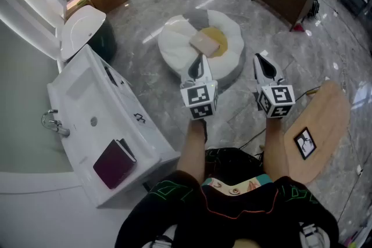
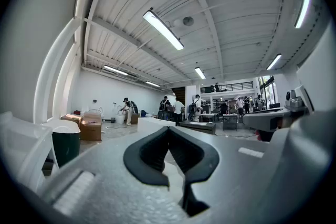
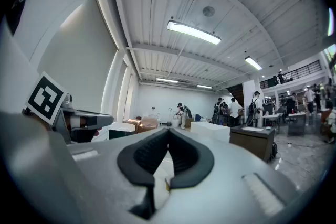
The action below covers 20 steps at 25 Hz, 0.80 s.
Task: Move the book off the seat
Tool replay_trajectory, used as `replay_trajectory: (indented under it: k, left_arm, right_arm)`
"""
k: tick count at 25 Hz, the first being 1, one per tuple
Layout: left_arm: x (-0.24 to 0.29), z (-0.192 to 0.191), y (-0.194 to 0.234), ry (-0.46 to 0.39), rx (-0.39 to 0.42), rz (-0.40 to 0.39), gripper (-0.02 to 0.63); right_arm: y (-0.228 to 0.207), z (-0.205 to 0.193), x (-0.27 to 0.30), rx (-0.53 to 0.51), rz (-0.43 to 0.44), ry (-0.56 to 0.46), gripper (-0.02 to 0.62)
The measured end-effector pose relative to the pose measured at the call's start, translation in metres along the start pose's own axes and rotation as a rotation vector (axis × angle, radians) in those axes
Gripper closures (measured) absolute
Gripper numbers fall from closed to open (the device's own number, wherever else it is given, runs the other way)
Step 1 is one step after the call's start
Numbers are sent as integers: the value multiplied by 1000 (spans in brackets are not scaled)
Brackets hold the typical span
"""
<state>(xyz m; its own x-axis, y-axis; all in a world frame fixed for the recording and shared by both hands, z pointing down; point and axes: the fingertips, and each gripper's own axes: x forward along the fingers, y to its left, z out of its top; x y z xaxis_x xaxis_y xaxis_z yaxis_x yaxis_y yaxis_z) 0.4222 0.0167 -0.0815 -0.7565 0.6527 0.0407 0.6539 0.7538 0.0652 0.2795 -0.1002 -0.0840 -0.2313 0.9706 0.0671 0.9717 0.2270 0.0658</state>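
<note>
Both the left gripper and right gripper hold fingers together, book on seat.

Bright ceiling strip lights glare overhead; both gripper views bulge, corners black.

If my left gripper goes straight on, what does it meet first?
Likely nothing near: the left gripper points level, over the seat and book, toward a far white block. Depth unclear.

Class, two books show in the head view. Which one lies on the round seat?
The tan book, resting on the yellow centre of the white seat. The other, a dark maroon book, lies on the white basin unit at lower left.
</note>
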Motion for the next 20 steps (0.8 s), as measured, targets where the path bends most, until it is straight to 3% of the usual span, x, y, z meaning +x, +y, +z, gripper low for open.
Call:
replay_trajectory:
  k: [6, 12, 20]
  left_arm:
    - [4, -15, 39, 15, 11, 16, 595]
    - [4, -20, 65, -26, -64, -15, 595]
    - [6, -30, 96, 2, -71, 50, 595]
  right_arm:
    - [22, 2, 31, 7, -18, -25, 592]
    - [46, -2, 53, -1, 7, -4, 592]
    - [50, -5, 72, -10, 15, 26, 592]
